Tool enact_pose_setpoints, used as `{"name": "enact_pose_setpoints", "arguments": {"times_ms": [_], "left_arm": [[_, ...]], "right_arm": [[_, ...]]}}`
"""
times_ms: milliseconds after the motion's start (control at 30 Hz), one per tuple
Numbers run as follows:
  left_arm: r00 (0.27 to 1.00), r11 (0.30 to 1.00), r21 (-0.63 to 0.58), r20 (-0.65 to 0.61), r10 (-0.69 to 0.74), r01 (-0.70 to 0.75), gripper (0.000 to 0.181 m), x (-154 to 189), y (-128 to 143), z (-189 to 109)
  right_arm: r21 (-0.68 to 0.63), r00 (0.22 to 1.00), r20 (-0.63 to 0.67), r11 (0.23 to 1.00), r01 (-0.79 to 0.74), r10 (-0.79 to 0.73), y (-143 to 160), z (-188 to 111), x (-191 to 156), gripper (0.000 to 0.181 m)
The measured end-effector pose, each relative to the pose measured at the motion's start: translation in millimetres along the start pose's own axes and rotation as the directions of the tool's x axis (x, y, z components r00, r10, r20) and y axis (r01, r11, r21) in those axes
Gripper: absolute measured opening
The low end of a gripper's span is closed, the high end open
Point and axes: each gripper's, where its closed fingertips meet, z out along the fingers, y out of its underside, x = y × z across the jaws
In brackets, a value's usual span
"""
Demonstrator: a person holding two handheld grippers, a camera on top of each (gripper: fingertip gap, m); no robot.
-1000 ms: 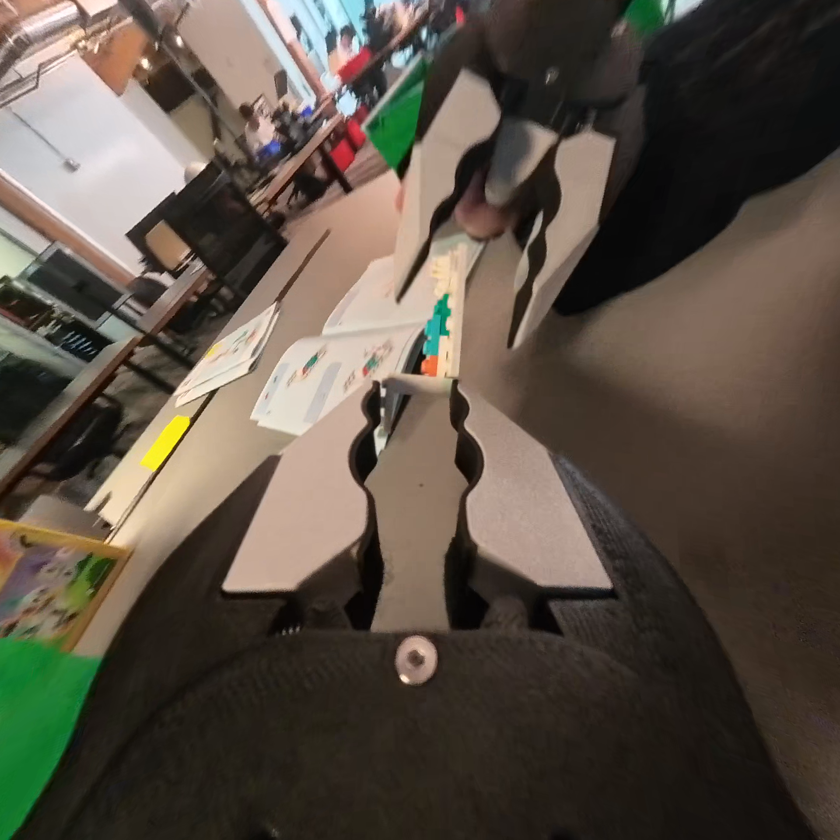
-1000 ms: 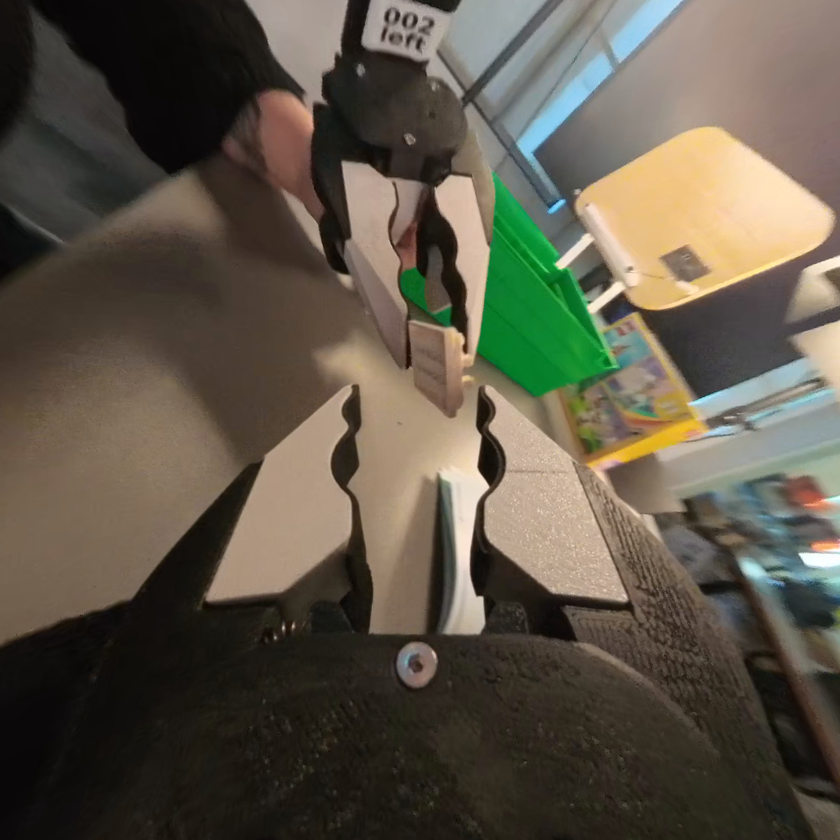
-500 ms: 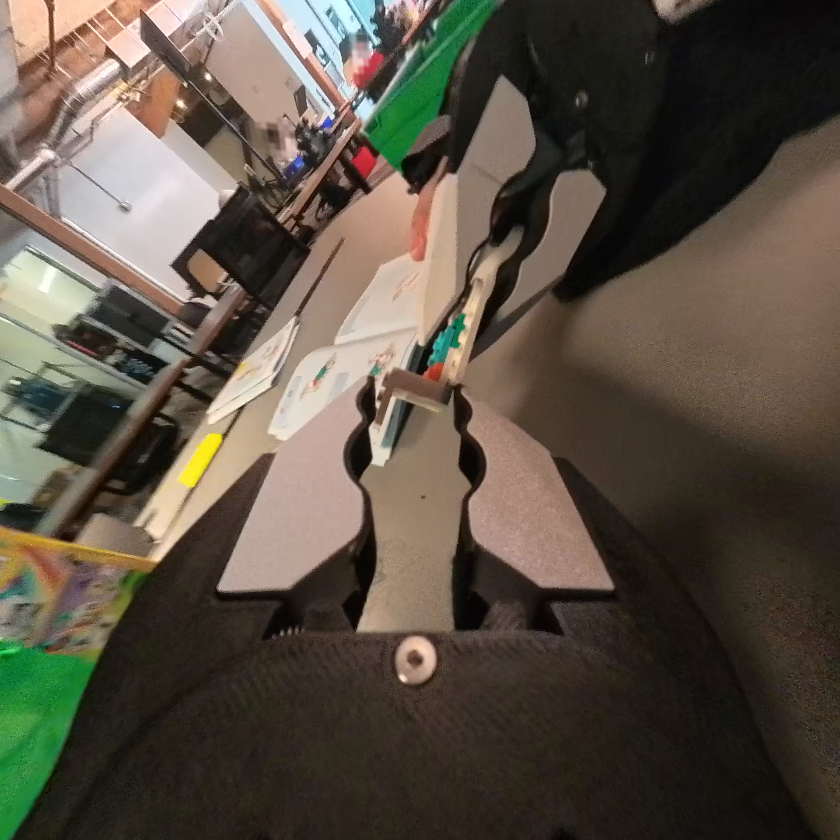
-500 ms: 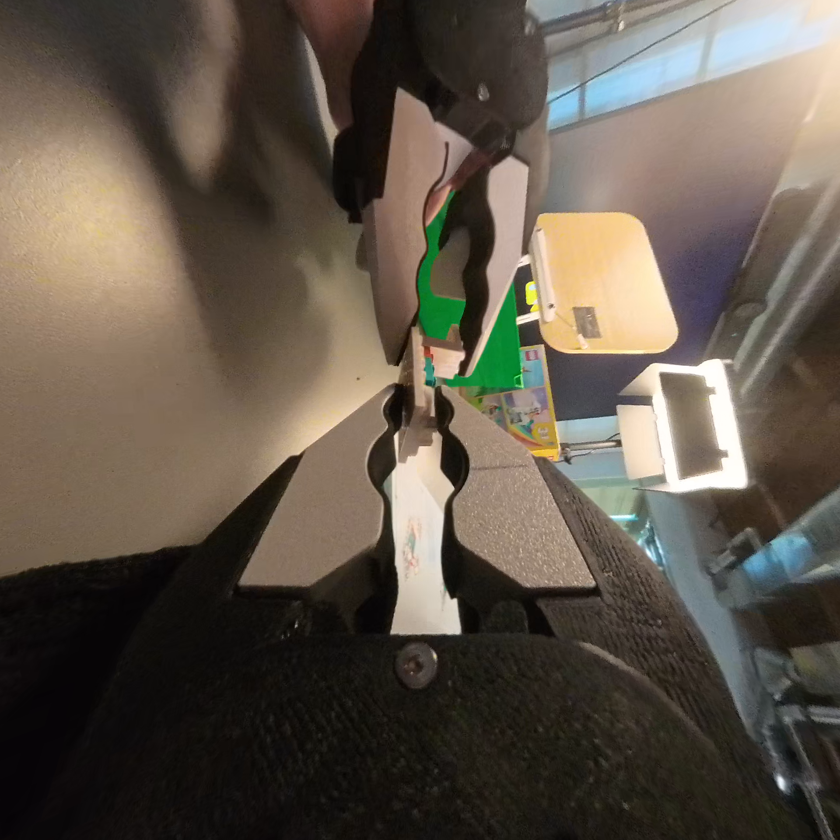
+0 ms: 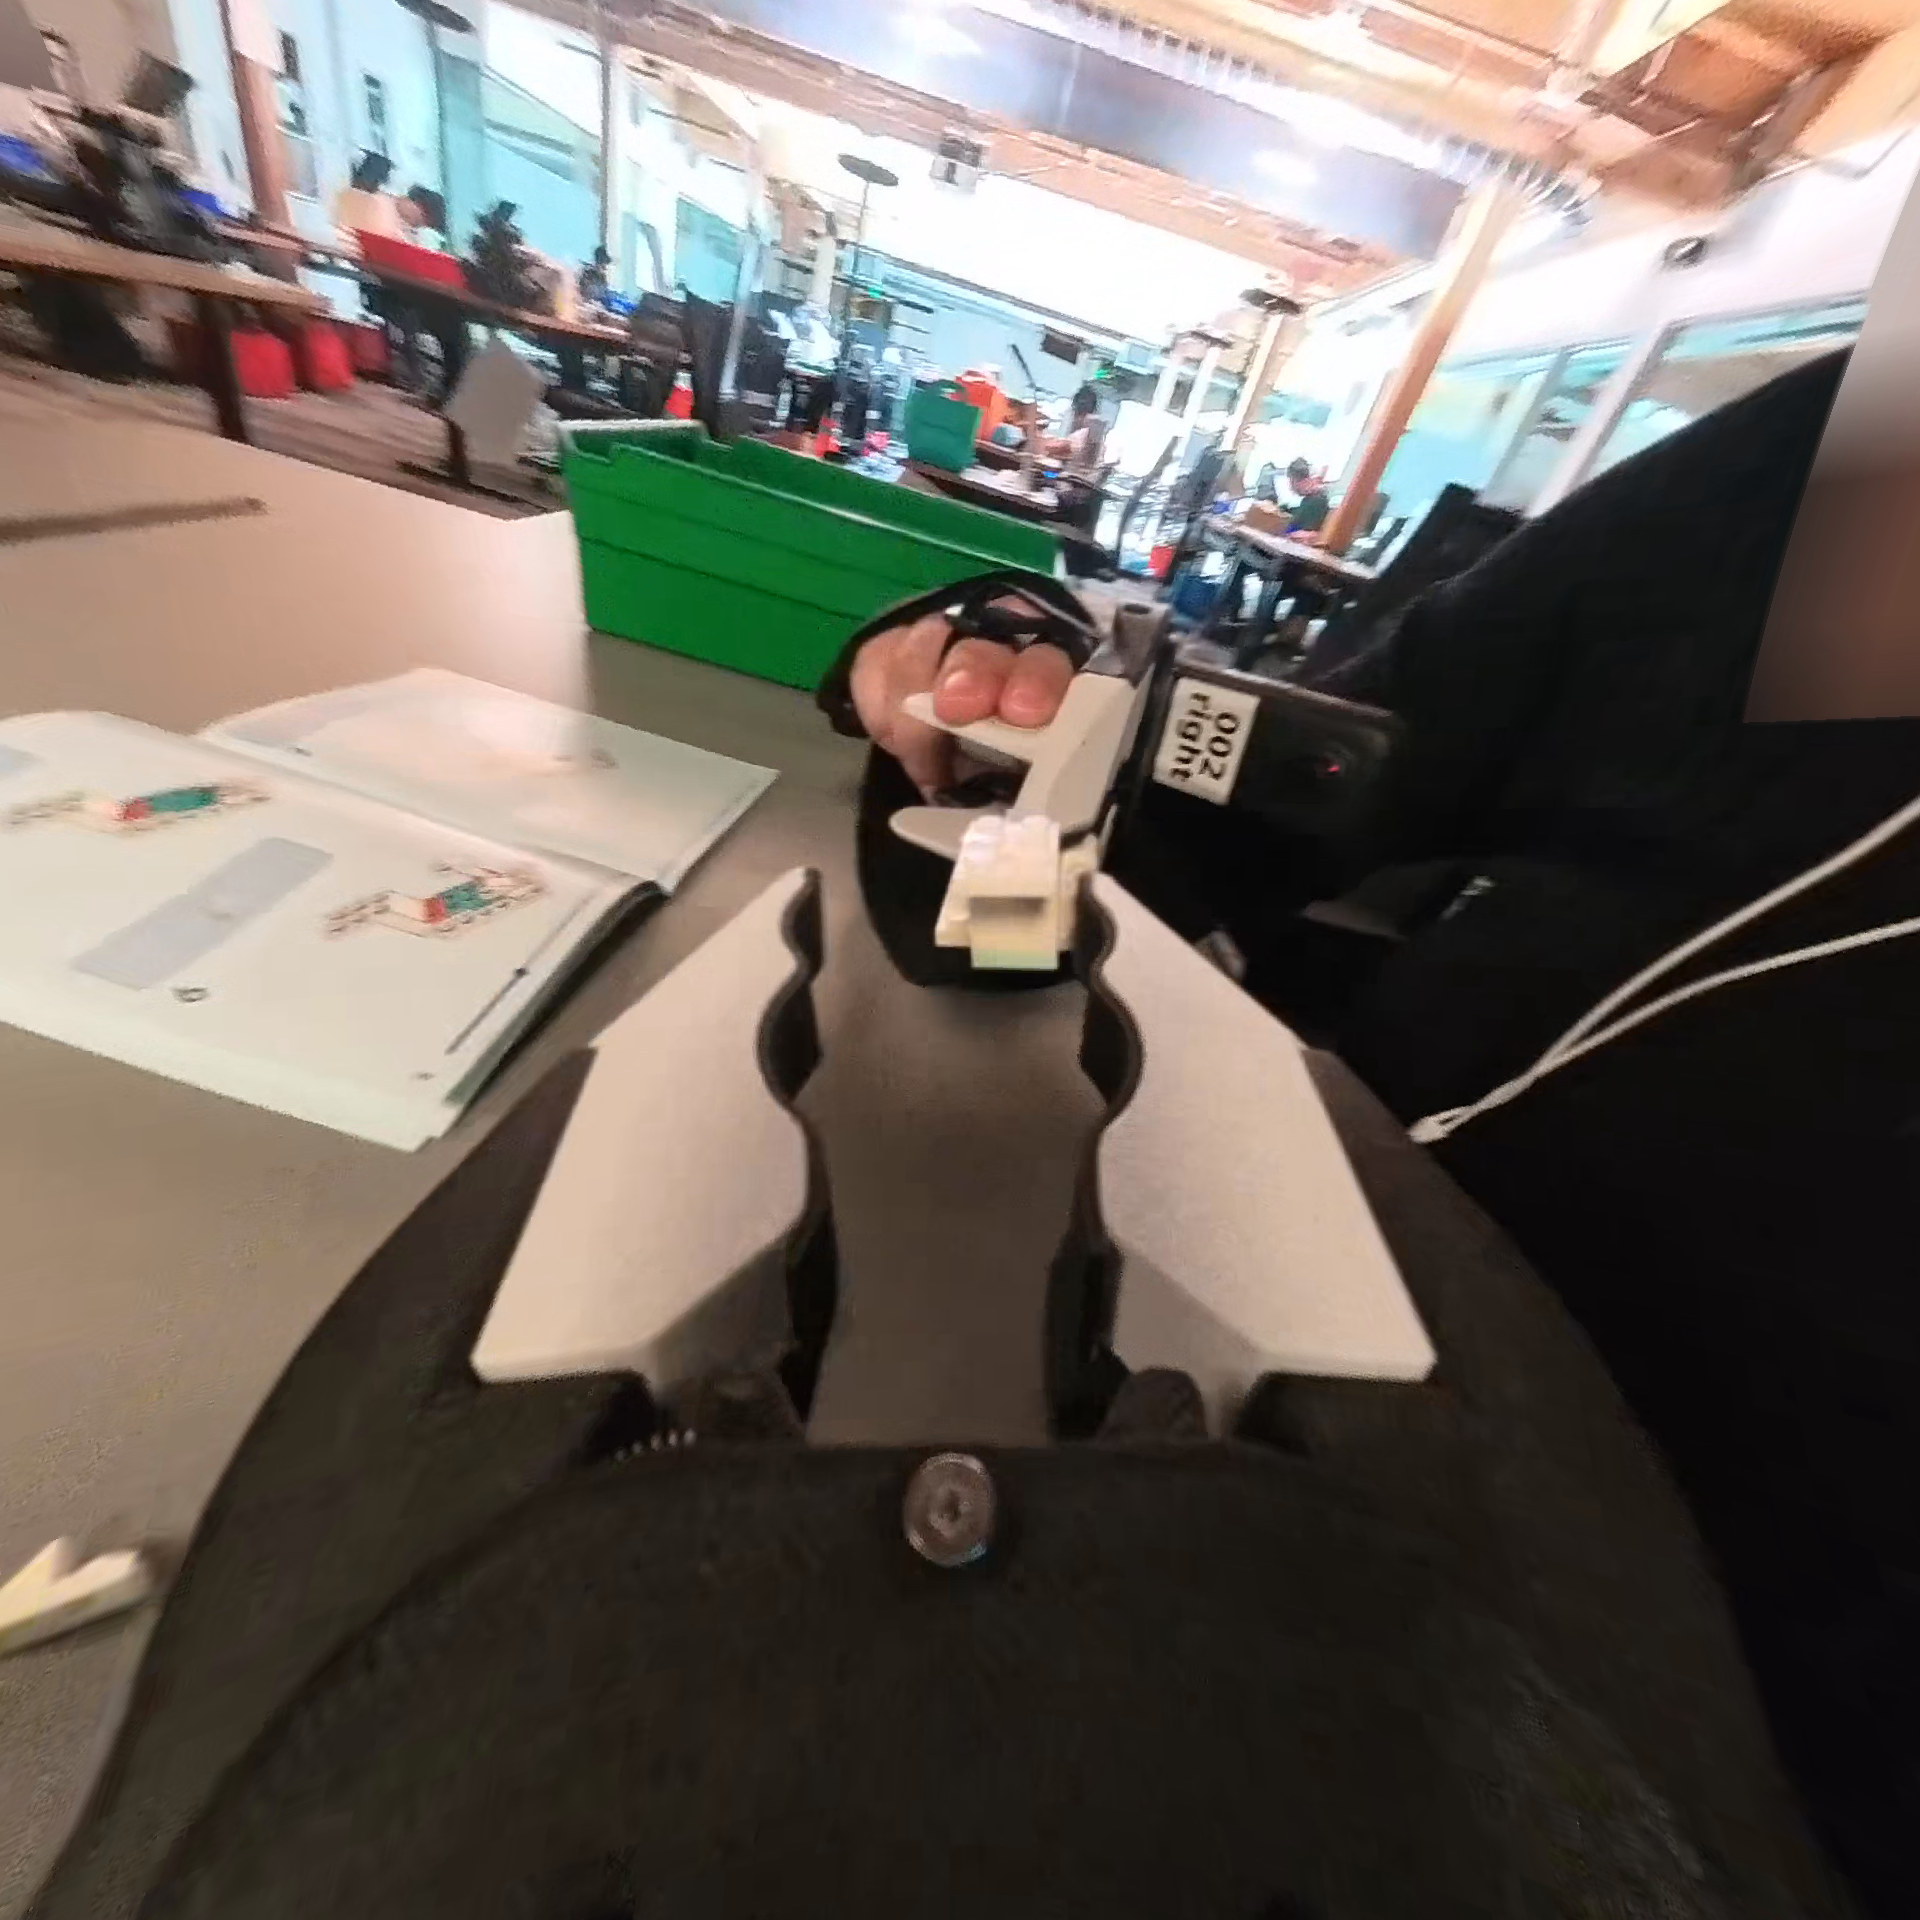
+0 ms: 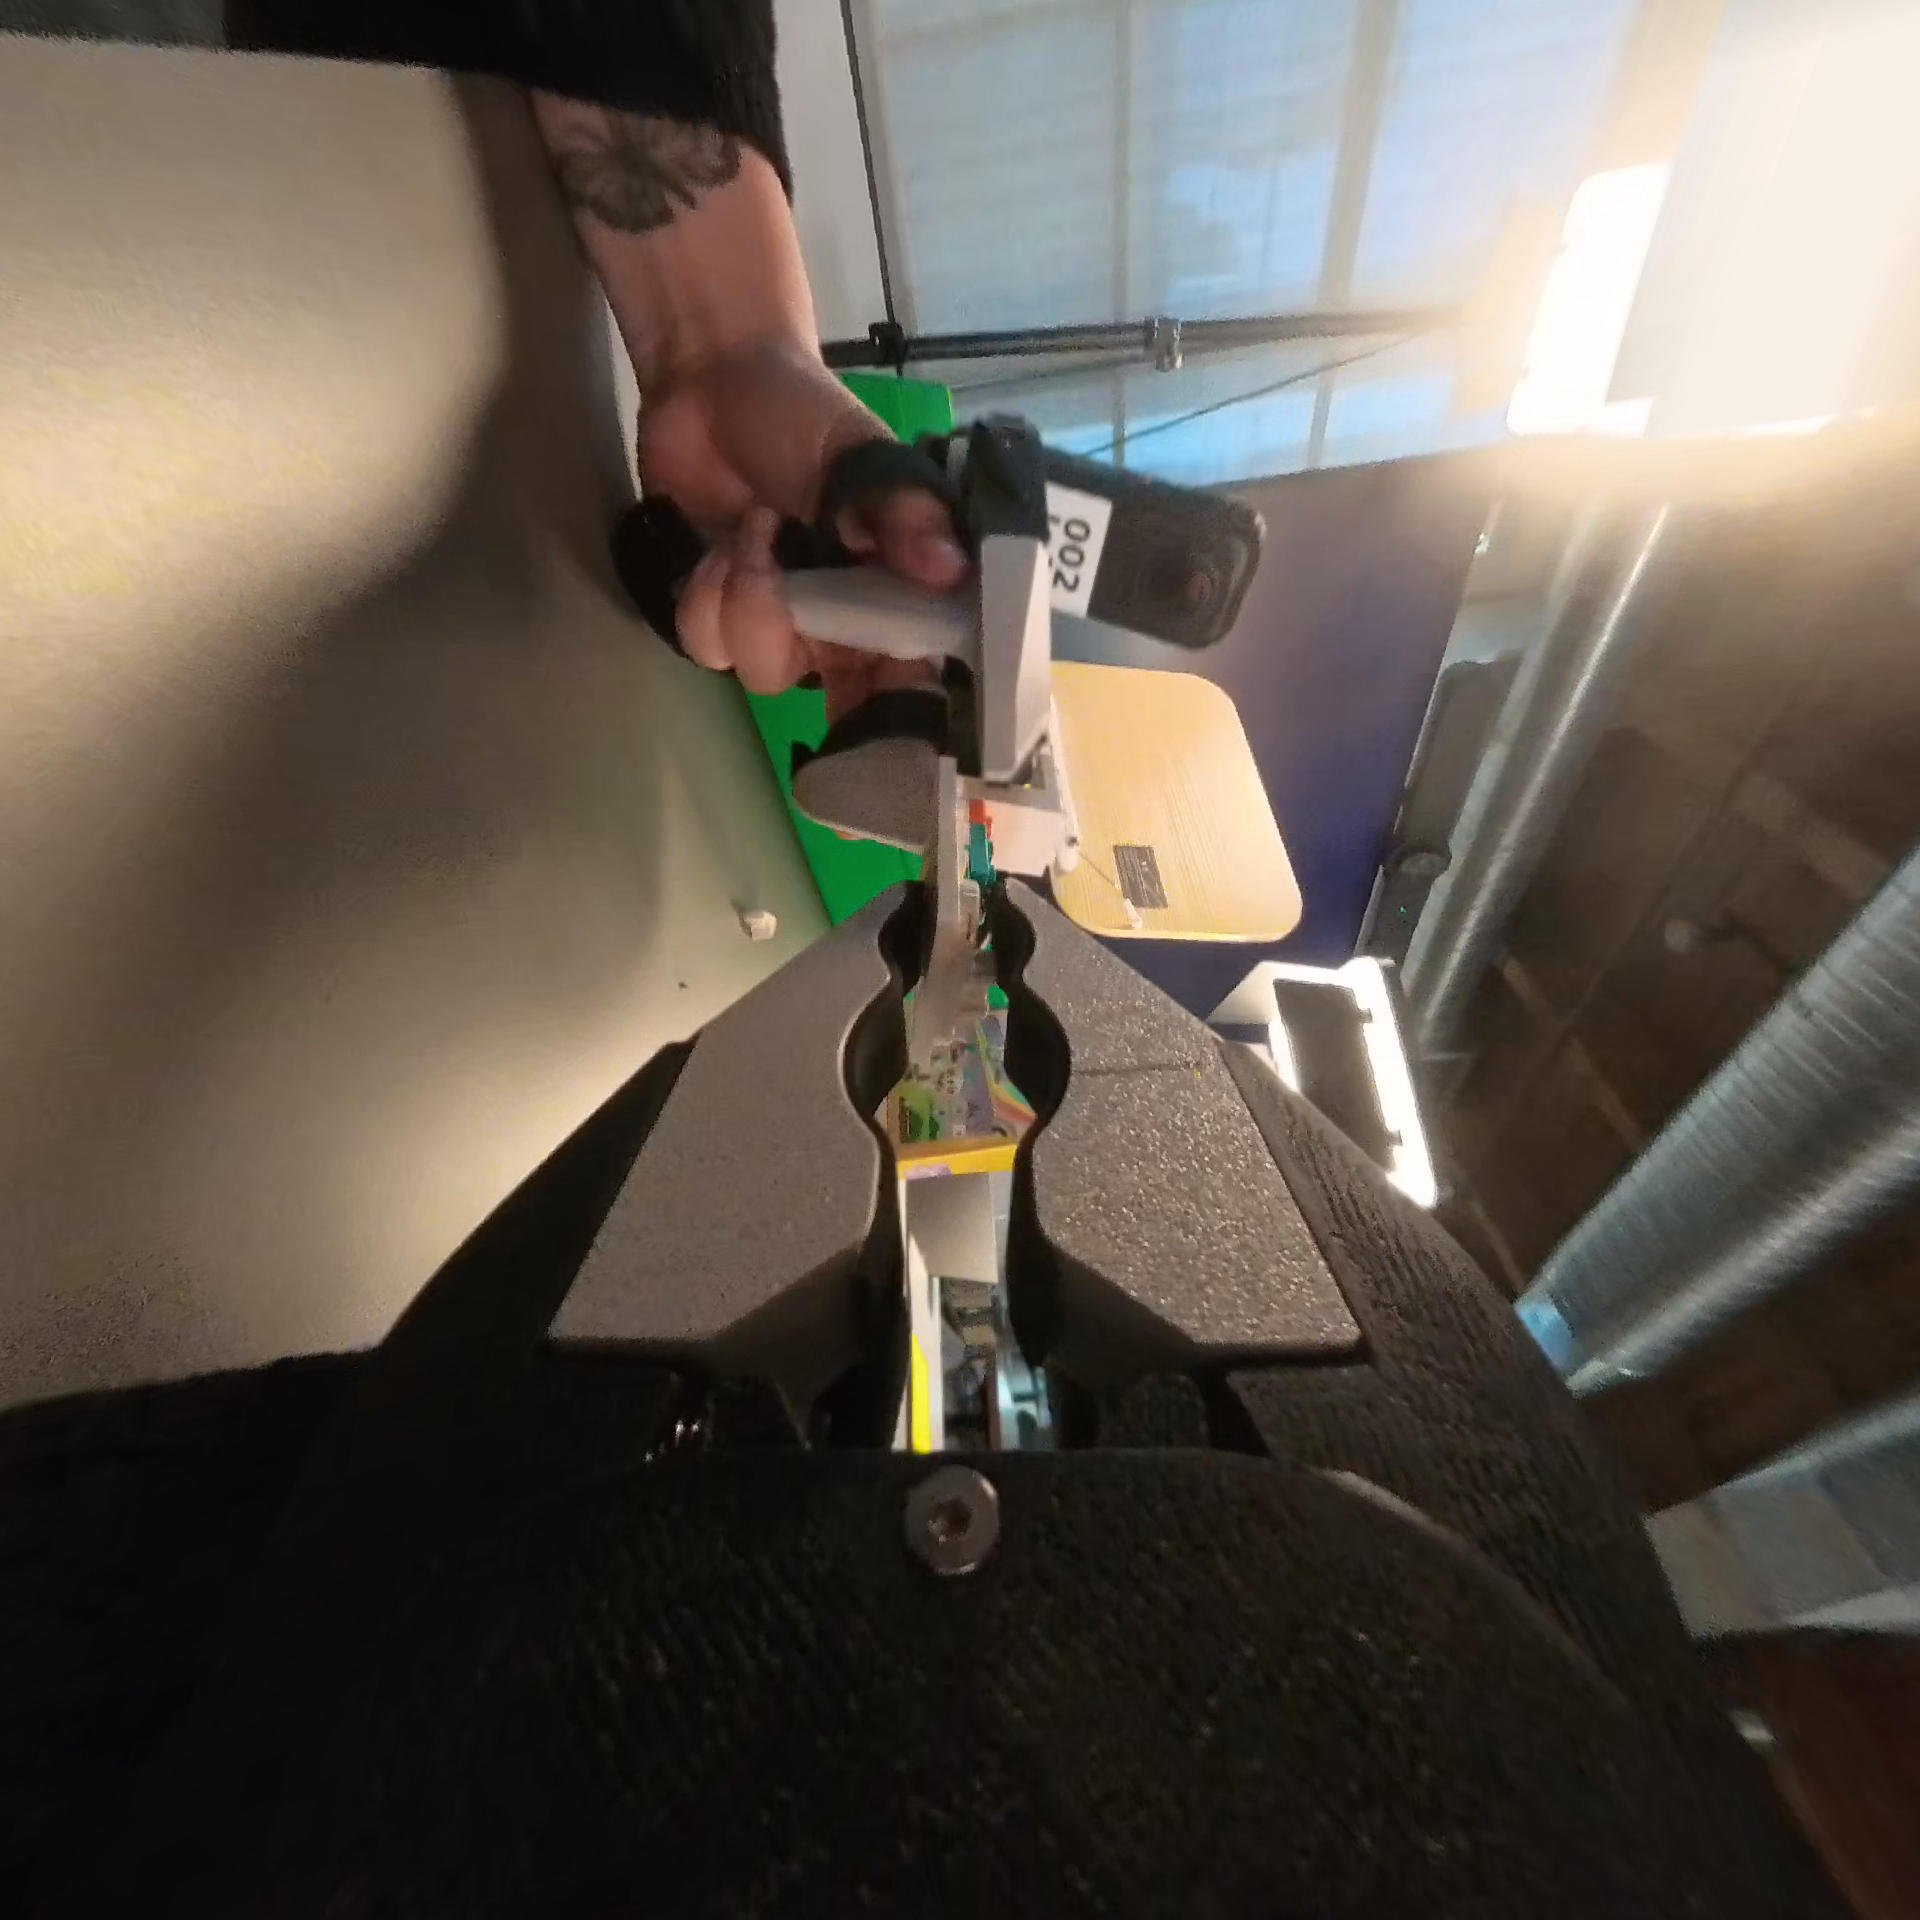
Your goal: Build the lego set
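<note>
A small Lego build (image 5: 1006, 902) of white plates, with teal and red parts showing in the right wrist view (image 6: 948, 940), is held in the air between both grippers. My right gripper (image 6: 956, 906) is shut on its thin edge. My left gripper (image 5: 945, 891) stands open around the build's other end. The build rests against the left gripper's right finger (image 5: 1164, 1039), with a gap to the other finger. The left gripper (image 6: 1023, 800) shows side-on in the right wrist view, gripped by a hand (image 6: 748, 488). The right gripper's camera housing (image 5: 1278, 743) shows beyond the build.
An open instruction booklet (image 5: 343, 883) lies on the grey table (image 5: 208, 1247) to the left. A green bin (image 5: 769, 561) stands behind it. A white piece (image 5: 62, 1600) lies at the near left edge. A small white piece (image 6: 755, 922) and the Lego box (image 6: 956, 1091) show beyond. Only a small space, under 4 cm, lies between the two pairs of fingers.
The right gripper went from open to shut on the build. The left gripper's jaws have spread apart from their grip on it. Both views have swung round.
</note>
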Motion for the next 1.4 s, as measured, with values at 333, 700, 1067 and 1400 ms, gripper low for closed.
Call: {"name": "enact_pose_setpoints", "arguments": {"times_ms": [333, 700, 1067, 1400], "left_arm": [[0.986, 0.987, -0.093, 0.084, 0.142, -0.134, 0.015, -3, 6, -6], [0.92, 0.879, -0.461, 0.28, 0.274, -0.121, 0.016, -10, 65, -5], [0.928, 0.799, -0.599, 0.26, 0.267, -0.062, 0.028, -9, 91, 0], [0.882, 0.967, -0.207, 0.415, 0.222, -0.146, 0.05, 46, 15, -66]], "right_arm": [[-0.055, 0.993, -0.04, 0.992, -0.112, 0.11, 25, -5, 8, 0.031], [-0.051, 0.782, -0.36, 0.827, -0.561, 0.508, 109, -42, 58, 0.031], [-0.09, 0.75, -0.434, 0.804, -0.588, 0.5, 123, -54, 62, 0.027], [-0.146, 0.65, -0.602, 0.736, -0.661, 0.465, 159, -78, 73, 0.027]]}}
